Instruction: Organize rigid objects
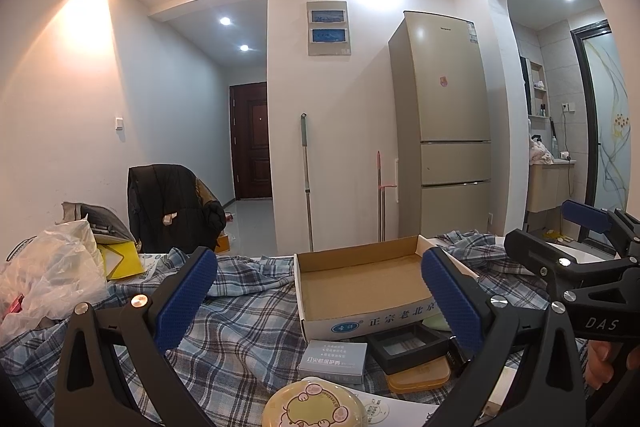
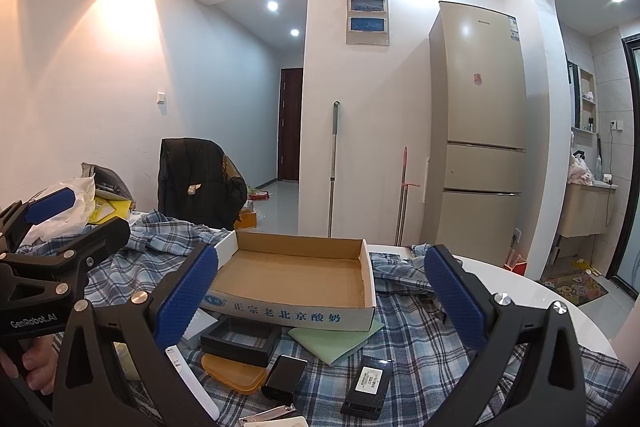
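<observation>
Both grippers hover above the table with their blue pads spread wide and nothing between them: the left gripper (image 1: 318, 303) faces the near wall of the cardboard tray (image 1: 340, 325), and the right gripper (image 2: 320, 301) looks into the same tray (image 2: 292, 311) from the other side. The tray is empty – bare brown floor, nothing sorted into it yet, so the task looks barely begun.

The rigid pieces lie in a cluster just in front of the tray on the plaid cloth (image 2: 420, 339). A black frame box (image 2: 240, 341) rests on top of an orange lid (image 2: 234, 373); beside them sit a small black case (image 2: 285, 377) and a black battery-like block (image 2: 370, 385). A grey carton (image 1: 334, 357) and a round yellow tin (image 1: 316, 407) lie nearer the left gripper. A green card (image 2: 340, 341) is tucked partly under the tray's front edge.

The risks, as I judge them:

- The cloth is rumpled and loose (it bunches around the tray), so a pad dragging low could snag it and shift everything at once.
- Gripping the black frame box may lift or skid the orange lid under it.
- The flat pieces offer little edge for the pads to bite – a shallow pinch could let them slip.
- The two grippers sit close together; reaching for the same cluster could make them collide.
</observation>
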`<state>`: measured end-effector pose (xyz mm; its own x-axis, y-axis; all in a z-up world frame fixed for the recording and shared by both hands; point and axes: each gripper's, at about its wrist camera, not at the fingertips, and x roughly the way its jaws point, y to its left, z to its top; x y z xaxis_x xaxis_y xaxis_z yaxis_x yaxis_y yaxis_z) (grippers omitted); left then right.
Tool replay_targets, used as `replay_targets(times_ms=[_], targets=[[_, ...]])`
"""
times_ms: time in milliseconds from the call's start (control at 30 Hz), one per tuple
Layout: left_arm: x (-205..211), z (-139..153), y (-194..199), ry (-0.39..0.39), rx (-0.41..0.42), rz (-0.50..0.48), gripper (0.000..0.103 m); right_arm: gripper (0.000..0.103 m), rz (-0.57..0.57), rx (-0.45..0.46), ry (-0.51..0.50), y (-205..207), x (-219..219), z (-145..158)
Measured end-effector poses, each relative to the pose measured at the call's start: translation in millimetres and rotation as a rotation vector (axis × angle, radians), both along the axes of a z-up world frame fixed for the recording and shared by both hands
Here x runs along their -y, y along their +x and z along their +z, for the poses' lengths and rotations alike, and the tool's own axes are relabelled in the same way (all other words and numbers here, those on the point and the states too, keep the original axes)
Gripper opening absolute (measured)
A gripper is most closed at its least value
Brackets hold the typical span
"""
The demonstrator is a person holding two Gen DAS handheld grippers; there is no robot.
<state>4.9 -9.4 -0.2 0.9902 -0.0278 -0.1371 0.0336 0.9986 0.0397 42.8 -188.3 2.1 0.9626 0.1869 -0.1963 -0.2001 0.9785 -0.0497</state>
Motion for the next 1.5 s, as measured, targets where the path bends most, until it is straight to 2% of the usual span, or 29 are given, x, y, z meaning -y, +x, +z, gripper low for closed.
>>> replay_targets(times_ms=[300,433,500,567,633,733,867,967,1033,1100,1167,1200,1233,1267,1433,1500], targets=[[-4,2,-2,-0.007,0.0,0.003,0.103,0.103,0.001,0.01,0.003,-1,1,1],[-5,10,2,0.067,-0.035,0.035,0.103,0.103,0.037,-0.011,0.005,-3,4,7],[-8,15,7,0.107,-0.094,0.041,0.103,0.103,0.051,-0.016,0.019,-3,8,8],[-16,17,9,0.089,-0.15,-0.008,0.103,0.103,0.08,-0.032,0.057,-2,12,11],[-30,18,13,0.048,-0.256,-0.062,0.103,0.103,0.123,-0.072,0.123,1,17,11],[-40,12,13,0.047,-0.346,-0.066,0.103,0.103,0.148,-0.12,0.16,7,21,8],[-34,-1,9,0.116,-0.408,-0.063,0.103,0.103,0.084,-0.124,0.097,8,16,6],[-31,-26,22,0.036,-0.603,-0.197,0.103,0.103,-0.061,-0.175,-0.066,18,4,-3],[-28,-35,26,0.044,-0.625,-0.164,0.103,0.103,-0.04,-0.227,-0.072,24,3,-8],[-24,-41,28,0.075,-0.637,-0.151,0.103,0.103,-0.013,-0.287,-0.009,30,10,-12],[-21,-46,31,0.067,-0.666,-0.157,0.102,0.103,0.008,-0.336,0.04,35,17,-14],[-21,-49,33,0.057,-0.684,-0.158,0.1,0.103,0.006,-0.344,0.054,36,20,-14],[-20,-52,34,0.057,-0.697,-0.153,0.09,0.103,-0.002,-0.351,0.065,37,22,-15],[-18,-54,36,0.063,-0.714,-0.145,0.084,0.103,-0.009,-0.359,0.077,38,24,-16],[-18,-65,44,0.047,-0.749,-0.158,0.084,0.103,-0.038,-0.416,0.153,45,38,-20],[-20,-71,50,0.022,-0.768,-0.16,0.084,0.103,-0.046,-0.423,0.155,47,40,-21]])
